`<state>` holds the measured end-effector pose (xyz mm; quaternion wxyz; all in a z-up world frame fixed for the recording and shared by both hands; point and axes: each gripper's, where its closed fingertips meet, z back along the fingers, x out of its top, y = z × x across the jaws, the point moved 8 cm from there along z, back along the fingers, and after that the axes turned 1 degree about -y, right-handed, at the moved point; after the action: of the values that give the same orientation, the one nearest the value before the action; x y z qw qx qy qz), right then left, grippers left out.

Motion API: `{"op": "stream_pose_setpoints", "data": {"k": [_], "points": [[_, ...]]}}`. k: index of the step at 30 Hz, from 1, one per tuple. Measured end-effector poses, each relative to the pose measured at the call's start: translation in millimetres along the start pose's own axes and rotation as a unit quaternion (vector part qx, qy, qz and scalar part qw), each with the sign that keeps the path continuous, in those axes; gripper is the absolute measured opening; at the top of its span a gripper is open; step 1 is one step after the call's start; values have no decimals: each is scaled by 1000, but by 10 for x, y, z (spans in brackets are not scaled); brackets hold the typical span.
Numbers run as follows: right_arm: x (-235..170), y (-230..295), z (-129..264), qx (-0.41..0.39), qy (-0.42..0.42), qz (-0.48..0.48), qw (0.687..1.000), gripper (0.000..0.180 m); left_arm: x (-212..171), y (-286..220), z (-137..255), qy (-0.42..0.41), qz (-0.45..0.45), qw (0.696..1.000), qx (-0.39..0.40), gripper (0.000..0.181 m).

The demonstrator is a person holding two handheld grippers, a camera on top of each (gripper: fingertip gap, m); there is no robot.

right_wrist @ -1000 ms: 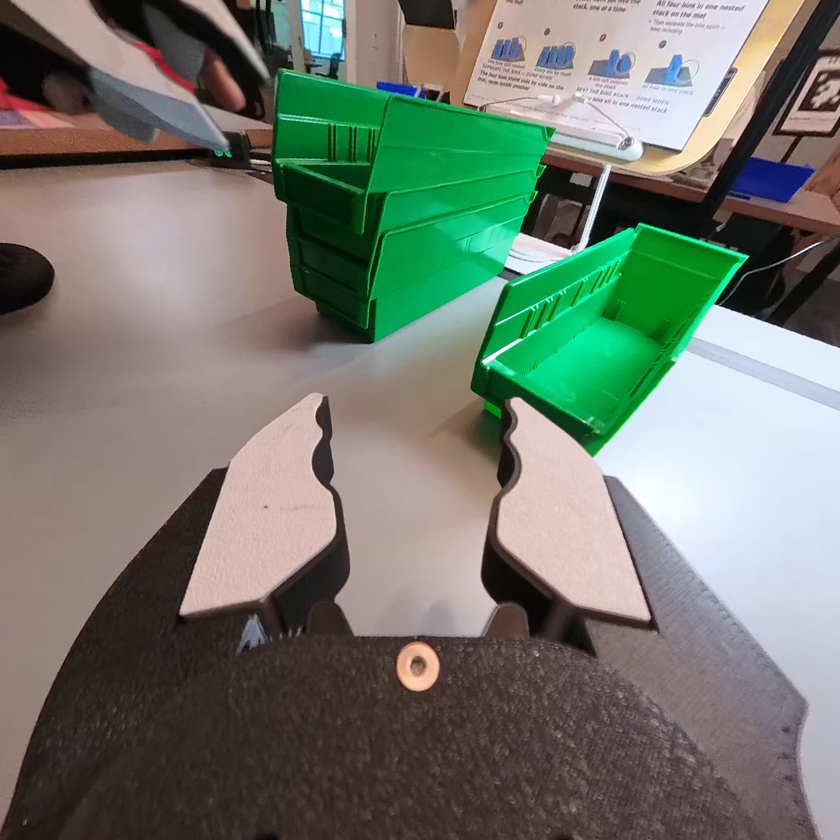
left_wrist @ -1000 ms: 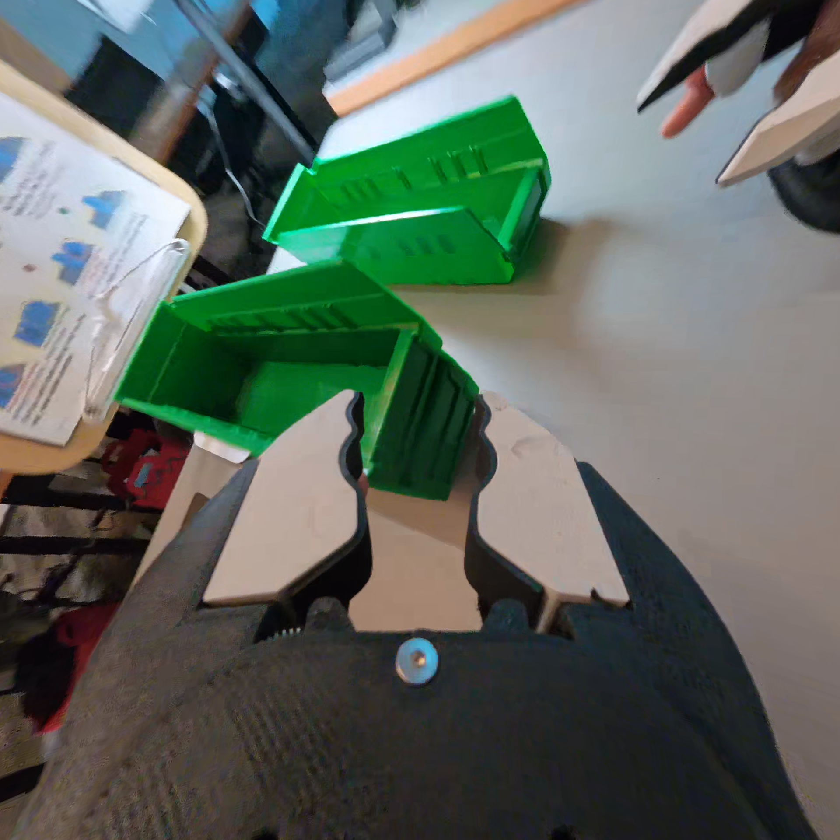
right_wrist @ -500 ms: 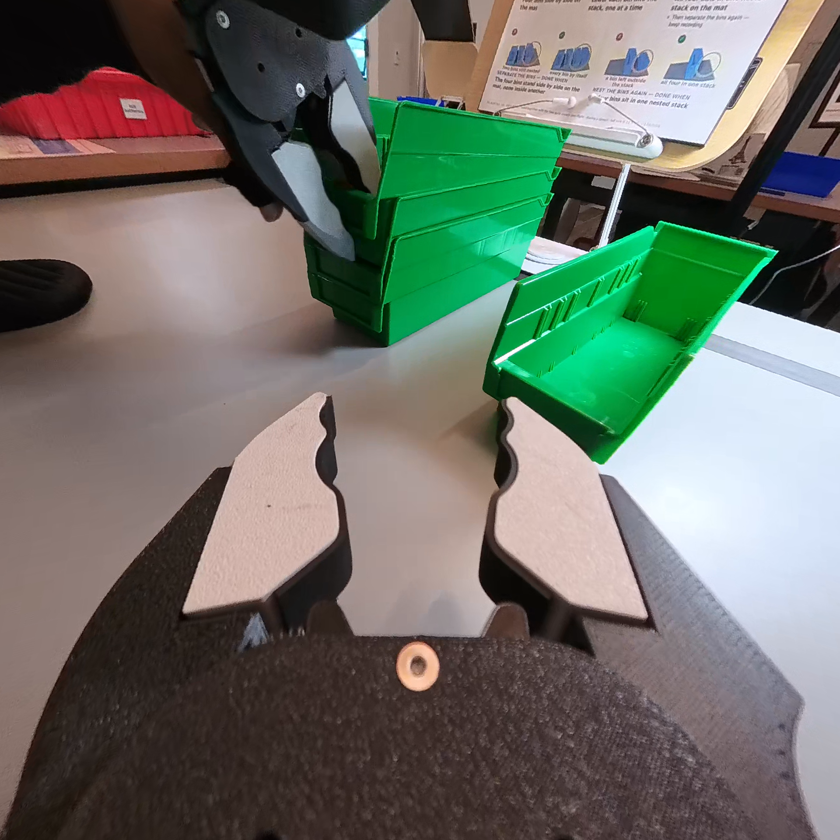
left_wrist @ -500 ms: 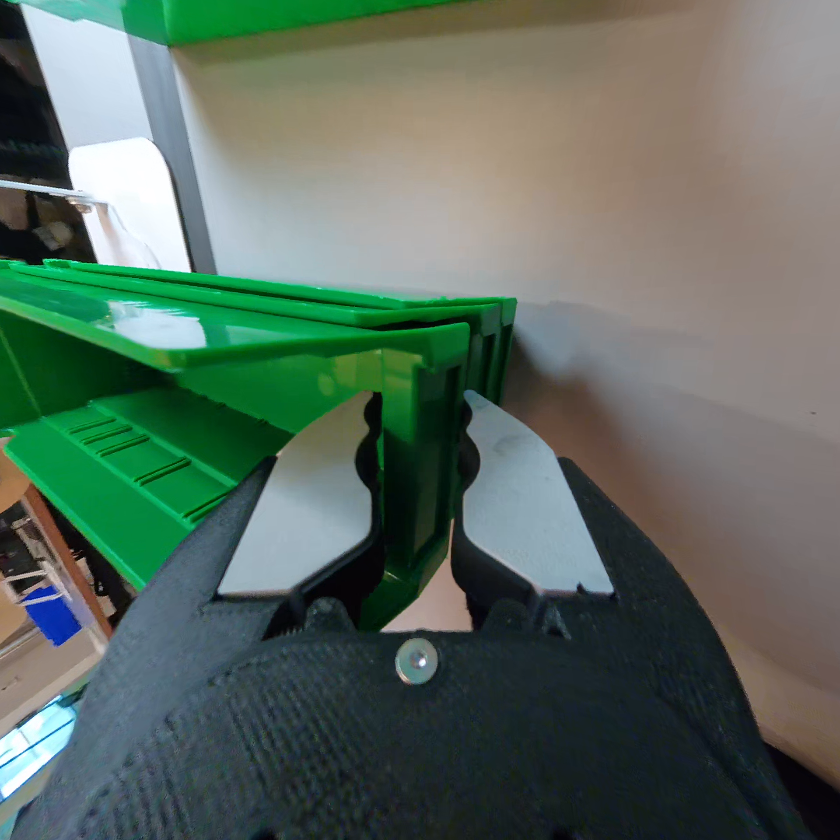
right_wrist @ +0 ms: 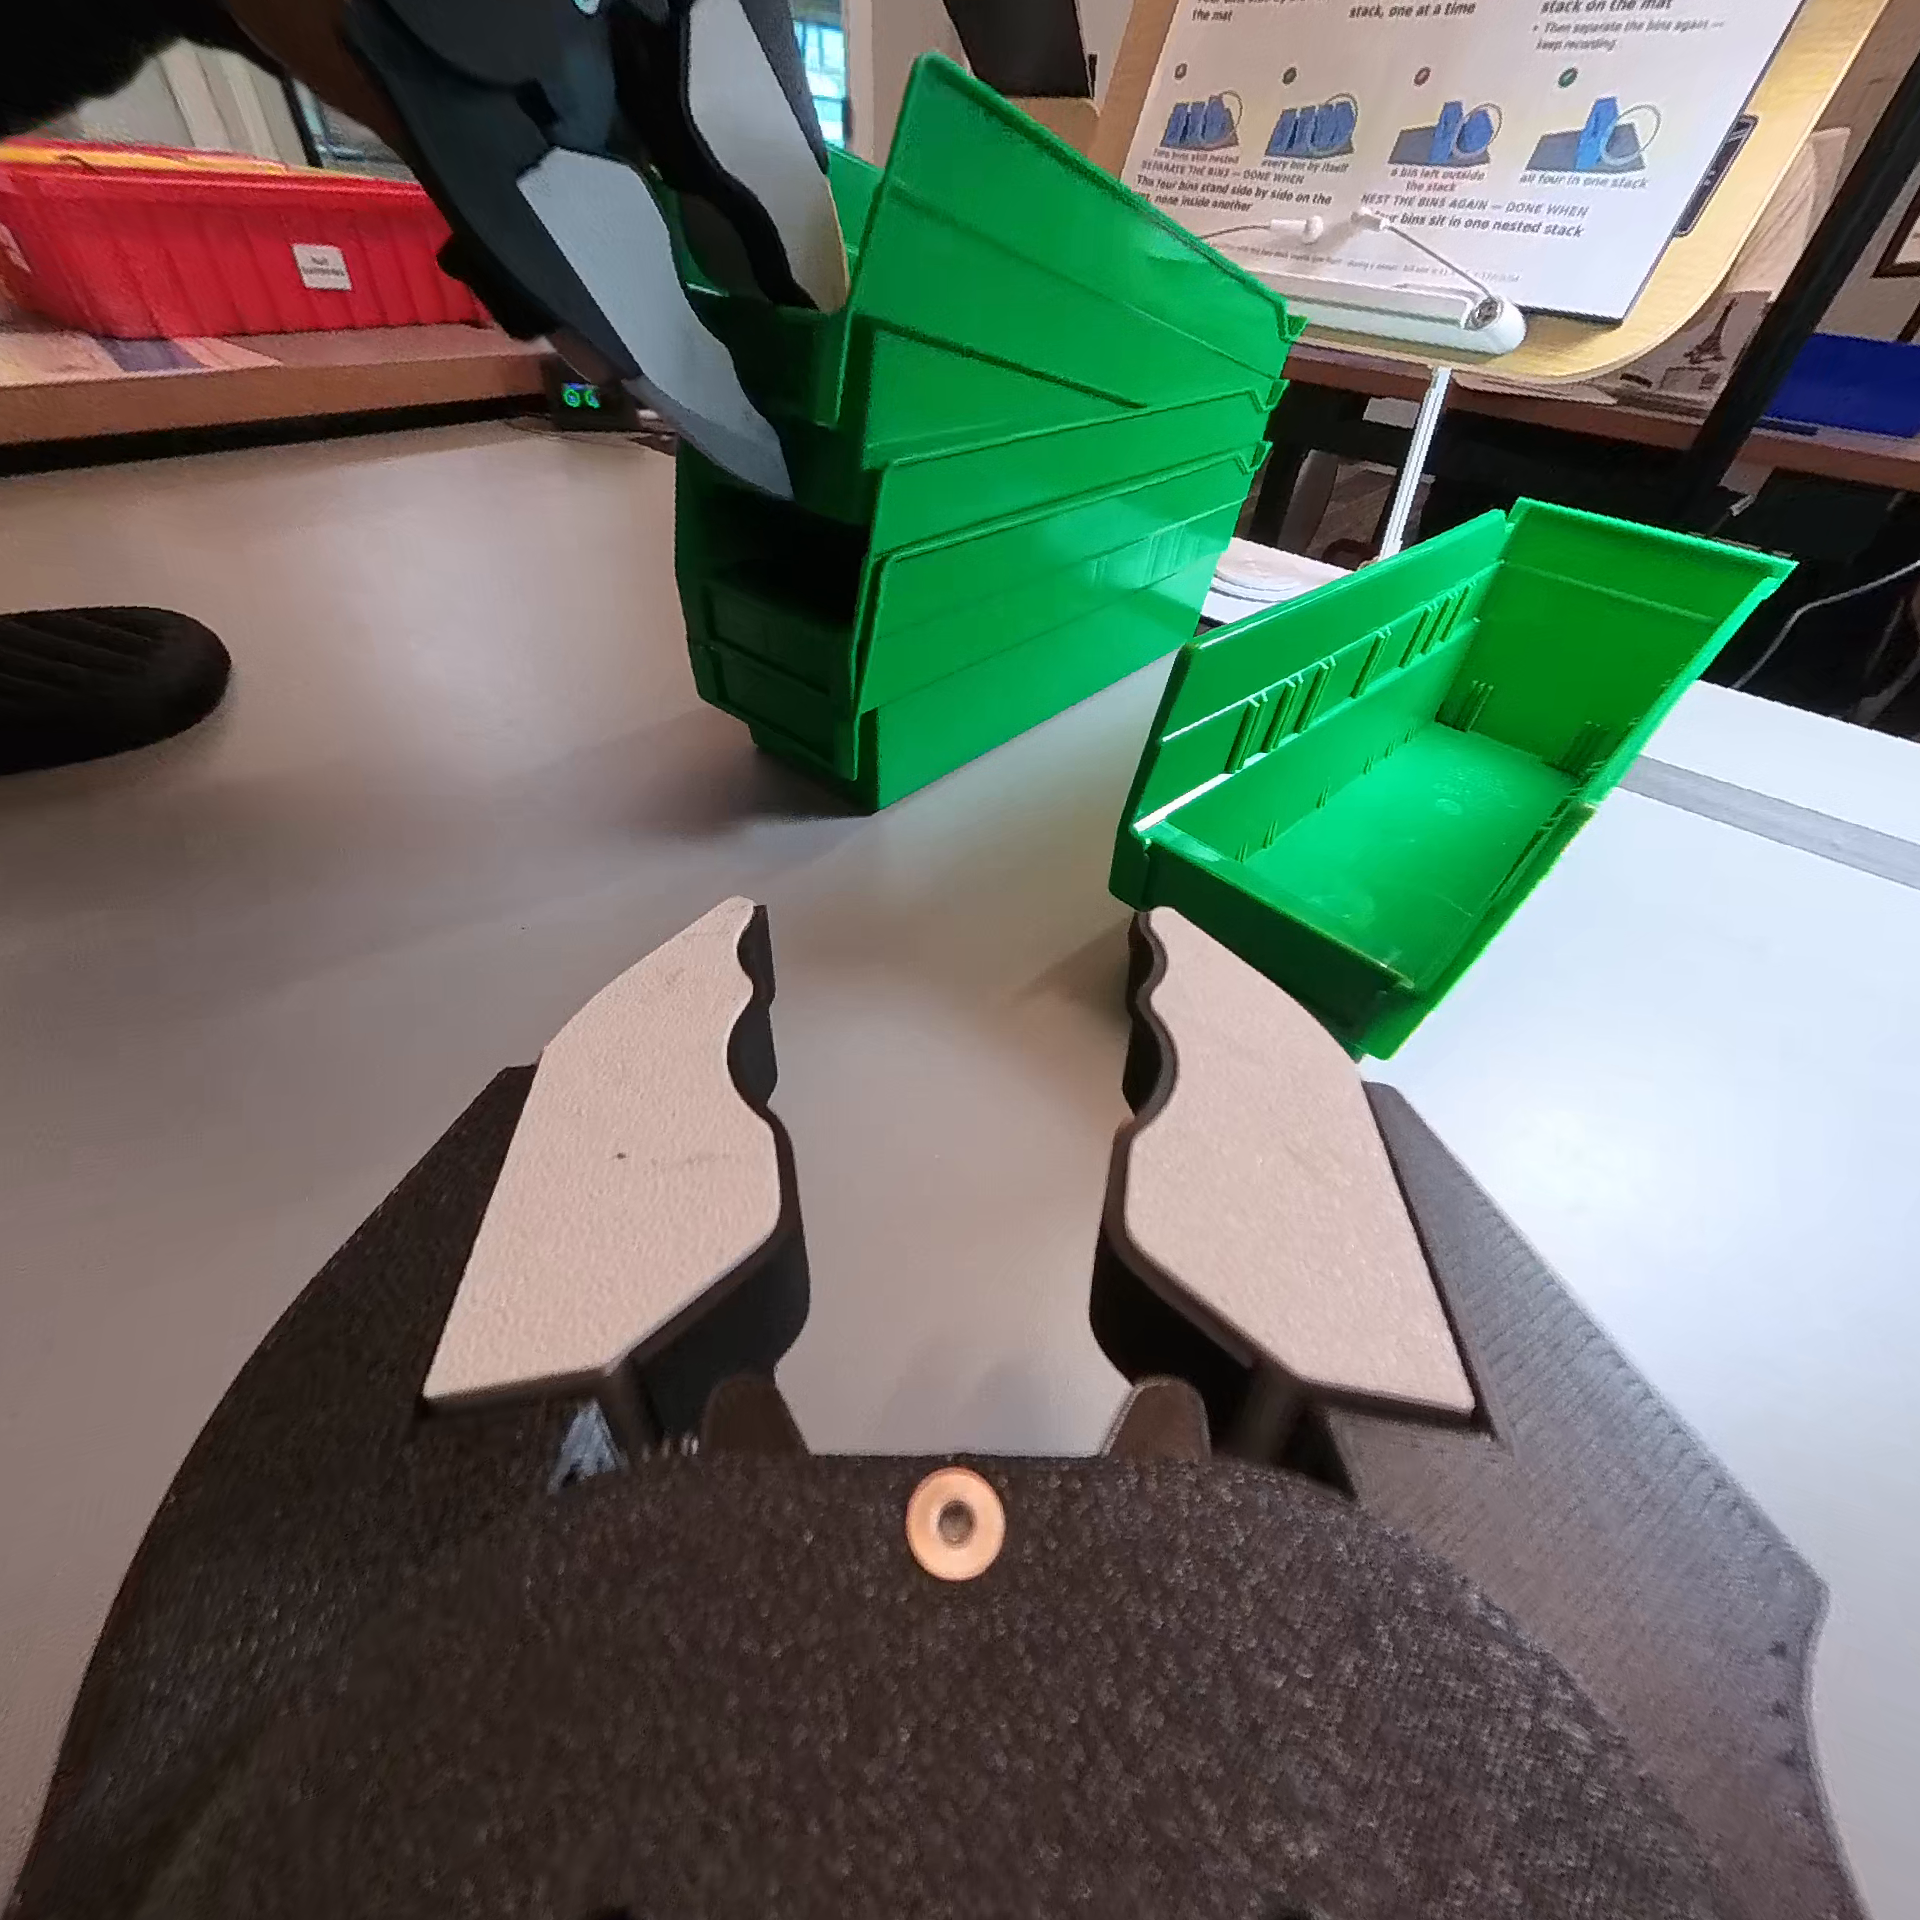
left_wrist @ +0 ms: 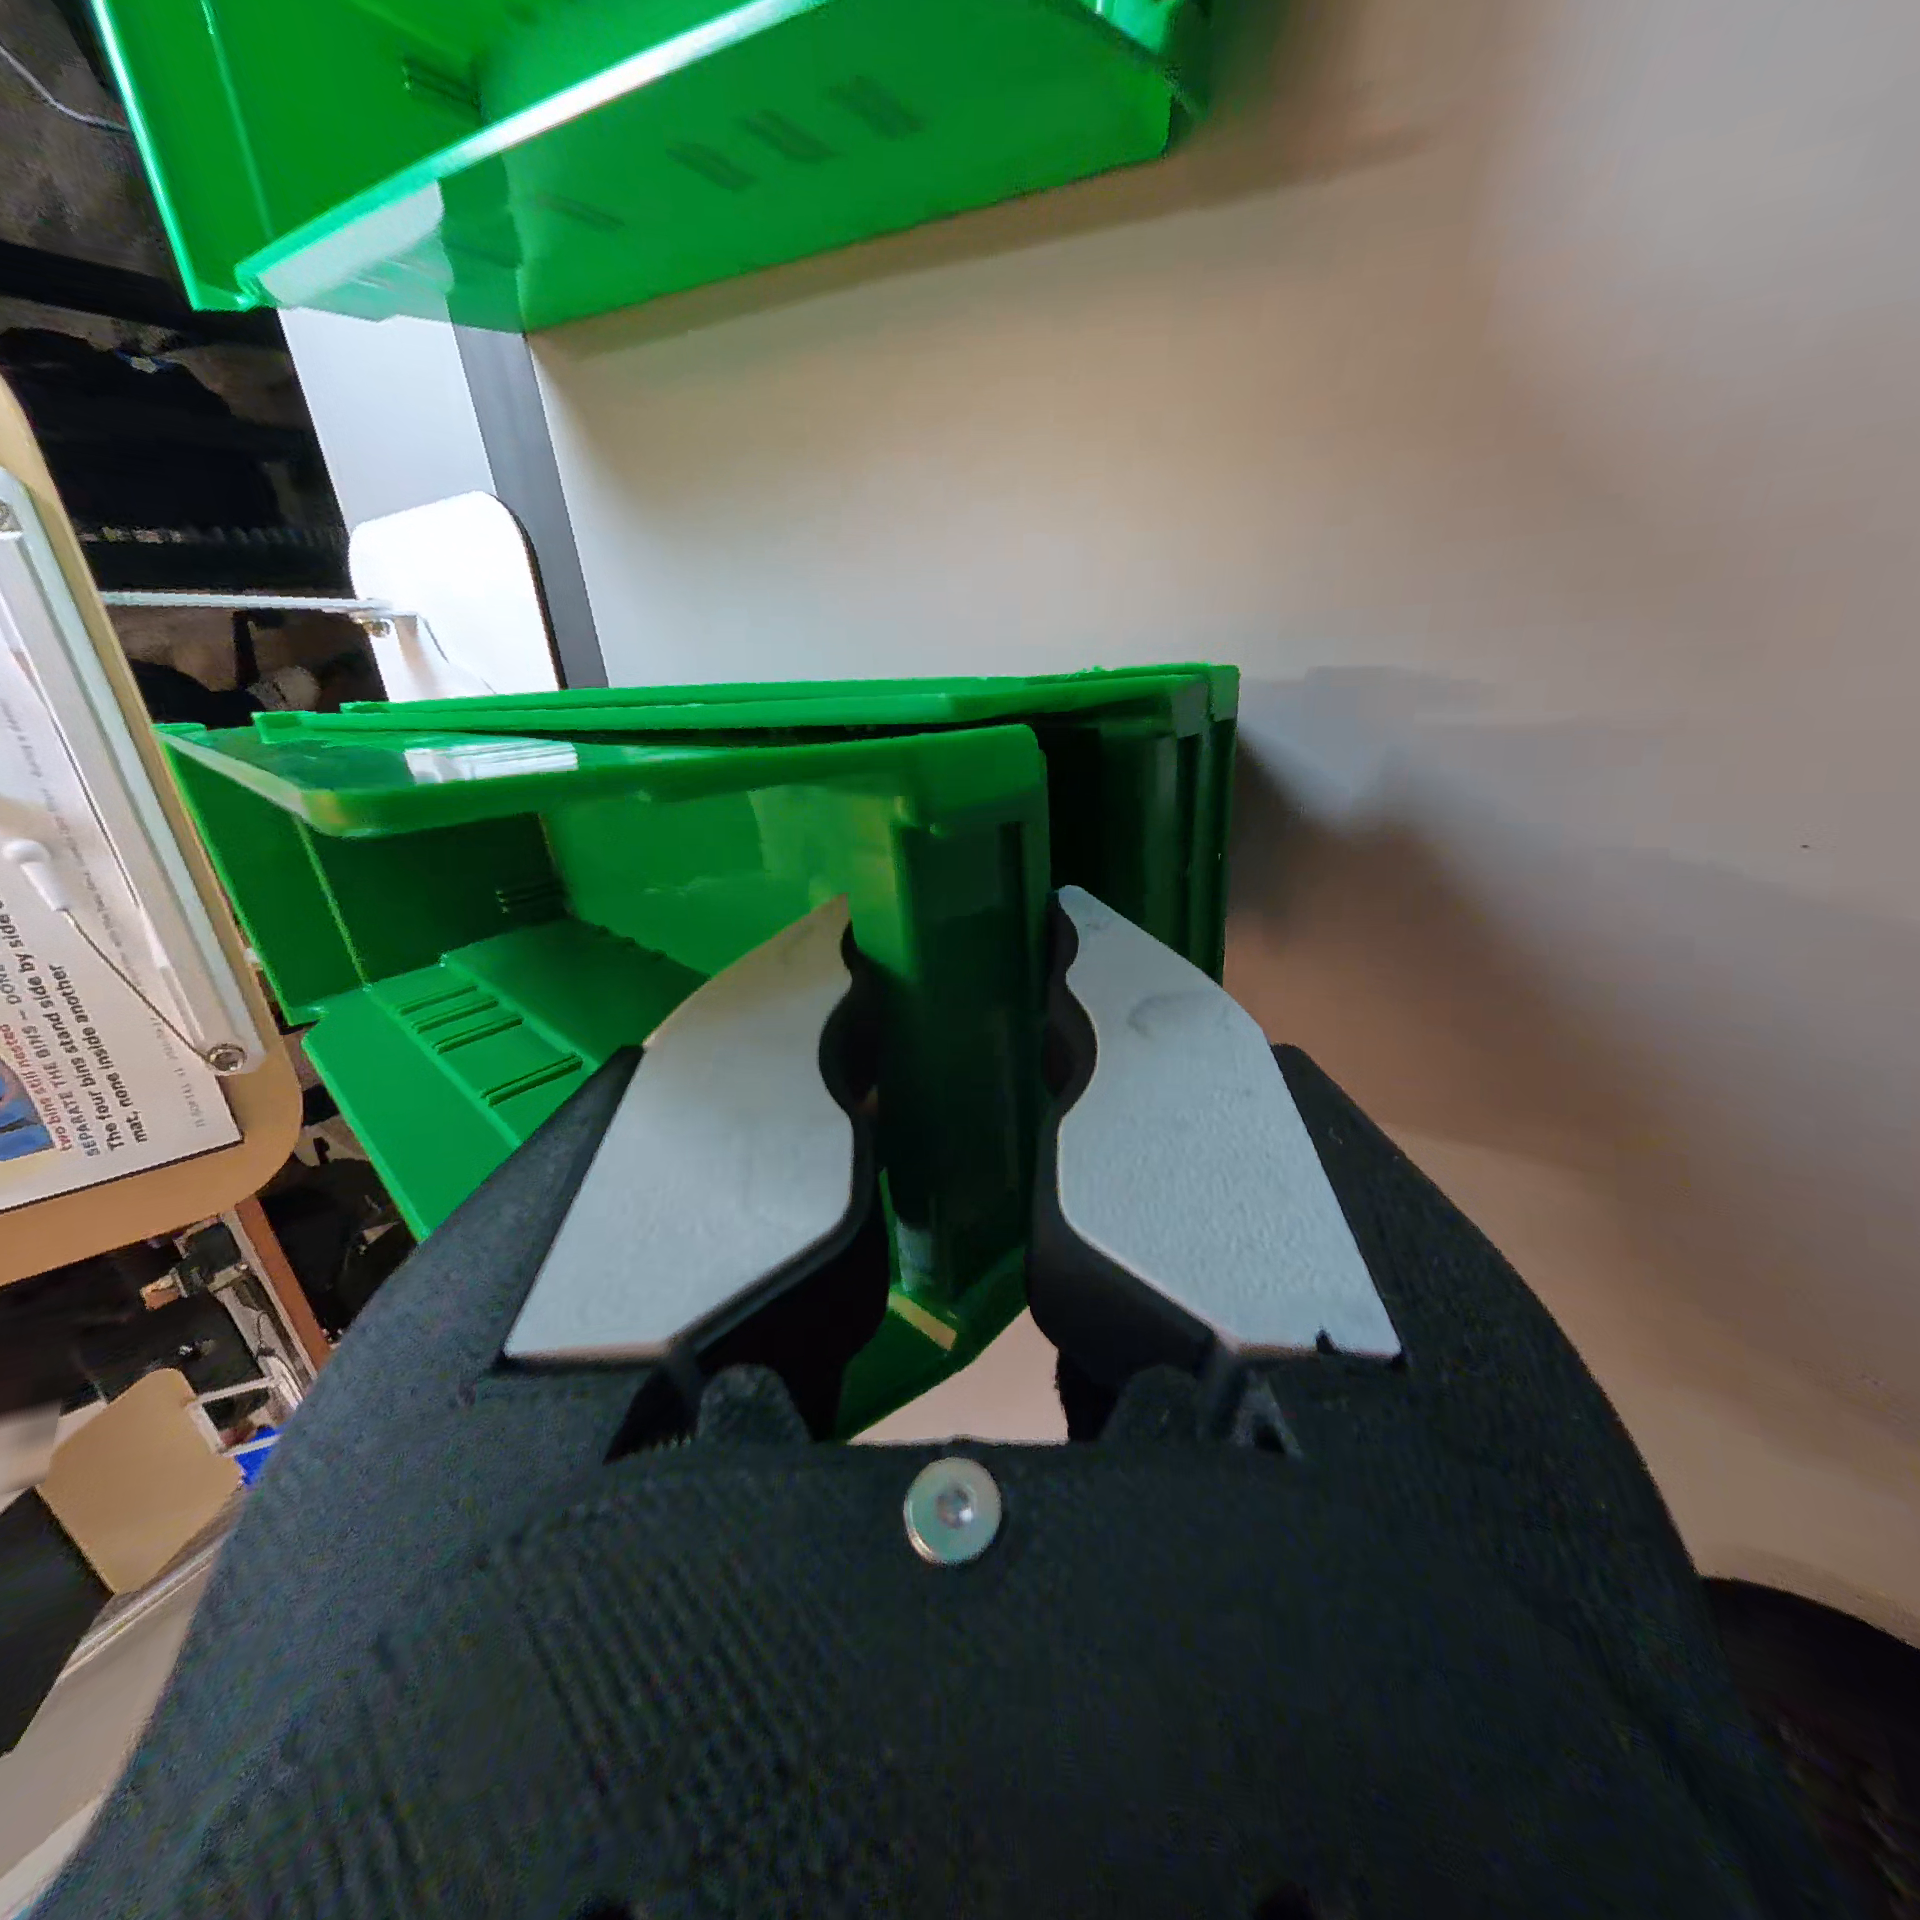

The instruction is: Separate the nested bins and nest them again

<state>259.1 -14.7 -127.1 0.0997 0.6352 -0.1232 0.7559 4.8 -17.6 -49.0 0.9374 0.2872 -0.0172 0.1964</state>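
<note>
Left gripper (left_wrist: 951,935) pinches top bin's (right_wrist: 1039,260) end wall; right gripper (right_wrist: 951,925) empty.

Green stack (right_wrist: 987,623) sits mid-table (right_wrist: 416,883), far from the right gripper; its top bin is tilted up at the near-left end, the rest still nested. Lone bin (right_wrist: 1423,800) stands apart to the stack's right, near the mat edge, open and empty. Right wrist view alone shows the tilt and the stack's layers; left wrist view alone shows the grip close up: one finger inside the top bin, one outside, pressed on the wall, lower bins' rims just beyond. Right gripper hangs low over bare table, jaws spread wide, right fingertip just beside the lone bin's near corner. Instruction board (right_wrist: 1475,135) behind, red bin (right_wrist: 229,249) far left.
</note>
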Motion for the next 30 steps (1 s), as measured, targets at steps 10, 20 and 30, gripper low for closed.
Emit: {"op": "stream_pose_setpoints", "data": {"k": [10, 20, 30], "points": [[-1, -11, 5, 1, -2, -6, 1000, 64, 71, 297, 690, -30, -2, 996, 87, 29], [1, -11, 14, -1, -6, -6, 1000, 63, -656, 379, 858, 15, 43, 992, 115, 29], [-13, -12, -5, -3, 2, -5, 1000, 61, -1593, -239, -18, 72, 76, 992, 76, 29]]}}
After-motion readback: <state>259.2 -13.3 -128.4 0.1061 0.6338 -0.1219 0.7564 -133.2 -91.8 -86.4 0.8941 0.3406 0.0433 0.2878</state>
